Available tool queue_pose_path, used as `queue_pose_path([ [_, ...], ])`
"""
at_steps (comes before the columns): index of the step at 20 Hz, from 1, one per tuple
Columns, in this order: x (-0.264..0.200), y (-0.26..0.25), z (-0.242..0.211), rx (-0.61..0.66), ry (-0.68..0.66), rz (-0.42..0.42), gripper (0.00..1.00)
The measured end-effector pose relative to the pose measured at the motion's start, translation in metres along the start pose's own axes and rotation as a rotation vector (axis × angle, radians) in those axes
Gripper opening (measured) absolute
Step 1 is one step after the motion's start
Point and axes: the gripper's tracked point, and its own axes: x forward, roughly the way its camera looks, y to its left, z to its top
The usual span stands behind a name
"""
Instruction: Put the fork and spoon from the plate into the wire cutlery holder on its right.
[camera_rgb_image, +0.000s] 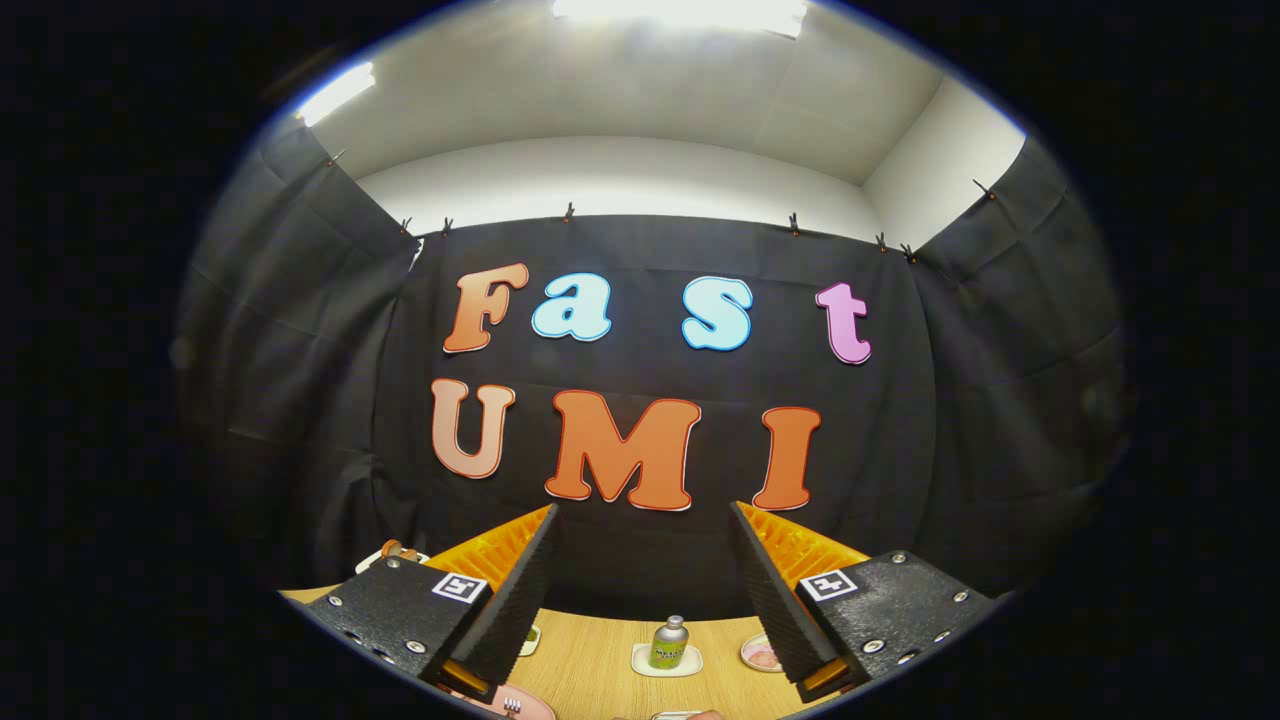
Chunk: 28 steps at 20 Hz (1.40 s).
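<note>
Claw (640, 590) spread, empty, aimed level above the counter (600, 665); I'd tilt it down toward the plate (520, 706) near its left finger before reaching for the fork (512, 706).

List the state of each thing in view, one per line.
gripper: open, fingers wide apart, held above the table, nothing between them.
small bottle: upright on a white coaster, capped.
pink plate: flat on the wooden table, fork tines resting on it.
</note>
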Motion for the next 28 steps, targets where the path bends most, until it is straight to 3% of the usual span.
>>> queue_pose_path([
  [14, 0.000, 0.032, -0.075, -0.003, 0.171, 0.047, 0.98],
  [20, -0.016, 0.089, -0.165, 0.018, 0.420, 0.187, 0.97],
  [28, -0.057, 0.139, -0.291, -0.018, 0.744, 0.278, 0.95],
])
